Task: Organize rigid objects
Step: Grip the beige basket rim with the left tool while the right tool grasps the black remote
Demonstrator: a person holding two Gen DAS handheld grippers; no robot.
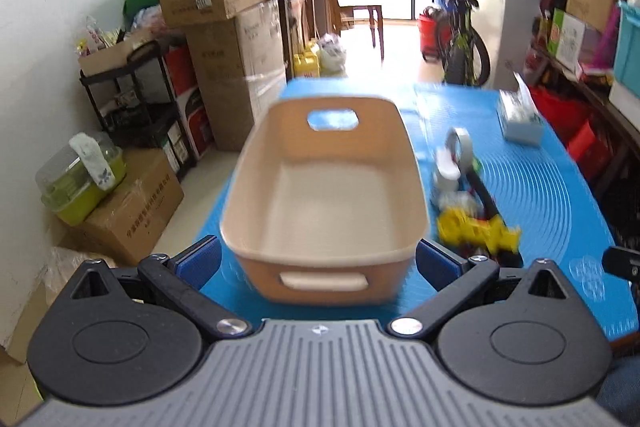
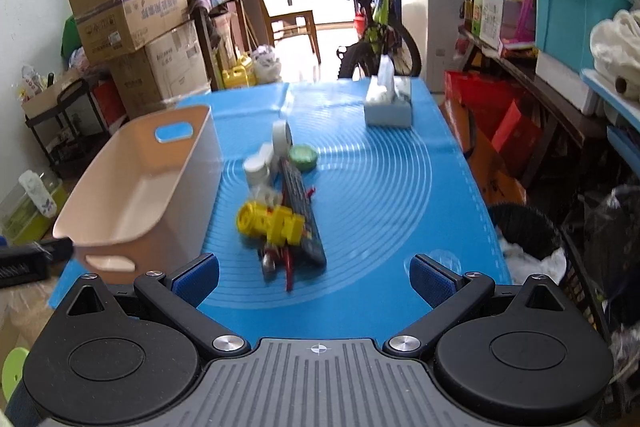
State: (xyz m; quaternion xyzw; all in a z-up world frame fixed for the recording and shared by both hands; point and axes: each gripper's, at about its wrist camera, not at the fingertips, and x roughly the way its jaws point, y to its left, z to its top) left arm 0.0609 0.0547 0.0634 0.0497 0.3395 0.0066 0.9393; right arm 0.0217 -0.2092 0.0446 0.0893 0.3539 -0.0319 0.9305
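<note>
An empty beige basket (image 1: 324, 187) with handle cut-outs stands on the blue mat (image 1: 540, 187), straight ahead of my left gripper (image 1: 318, 261), which is open with its blue pads either side of the basket's near end. In the right wrist view the same basket (image 2: 140, 195) sits at the left. Beside it lies a pile: a yellow toy (image 2: 270, 221), a black remote (image 2: 302, 215), a tape roll (image 2: 281, 137), a white jar (image 2: 257, 169), a green round tin (image 2: 303, 155) and red-handled pliers (image 2: 282, 261). My right gripper (image 2: 314, 279) is open, just short of the pile.
A tissue box (image 2: 388, 107) stands at the mat's far end. Stacked cardboard boxes (image 1: 224, 39) and a black cart (image 1: 132, 95) line the left wall. A bicycle (image 2: 372, 27) is beyond the table. Shelves with a teal crate (image 2: 576, 15) run along the right.
</note>
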